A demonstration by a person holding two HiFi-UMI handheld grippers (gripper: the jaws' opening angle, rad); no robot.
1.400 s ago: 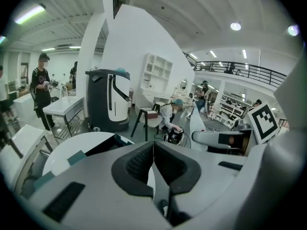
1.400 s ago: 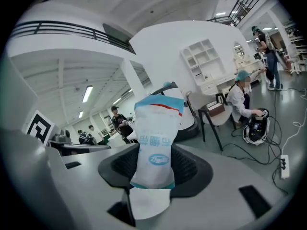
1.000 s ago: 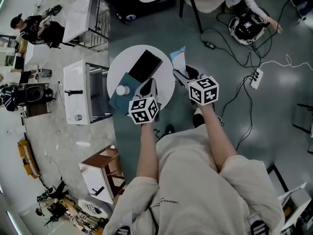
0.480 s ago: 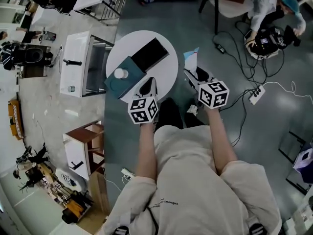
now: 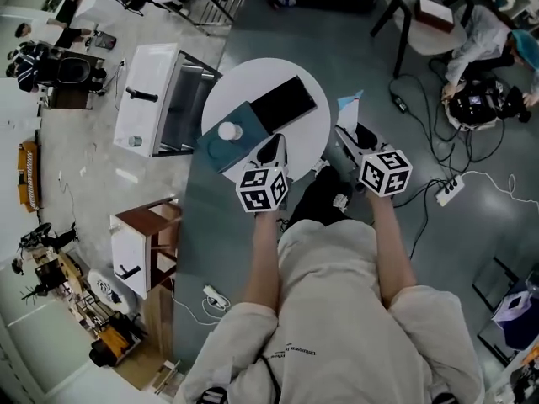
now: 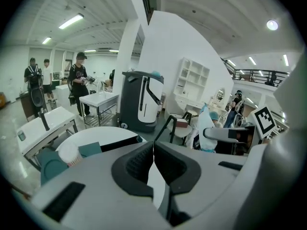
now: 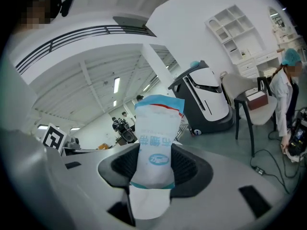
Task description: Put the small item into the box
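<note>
A white packet with blue print [image 7: 157,143] stands upright between the pads of my right gripper [image 7: 153,169], which is shut on it. In the head view the packet [image 5: 350,108] sticks out past the right gripper [image 5: 347,135], just off the right edge of the round white table [image 5: 244,82]. A flat black box [image 5: 284,103] lies on the table beside a teal piece [image 5: 221,151]. My left gripper [image 5: 274,146] hovers over the table's near edge, its jaws [image 6: 153,152] shut with nothing between them.
A small white round cup [image 5: 228,130] sits on the teal piece, also in the left gripper view [image 6: 71,155]. White metal tables [image 5: 156,99] stand left of the round table. Cables and a power strip [image 5: 446,190] lie on the floor at right, near a chair [image 5: 425,11].
The head view has swung, so the table and floor have shifted in frame. Both grippers keep their places by the table, and the packet stays in the right one.
</note>
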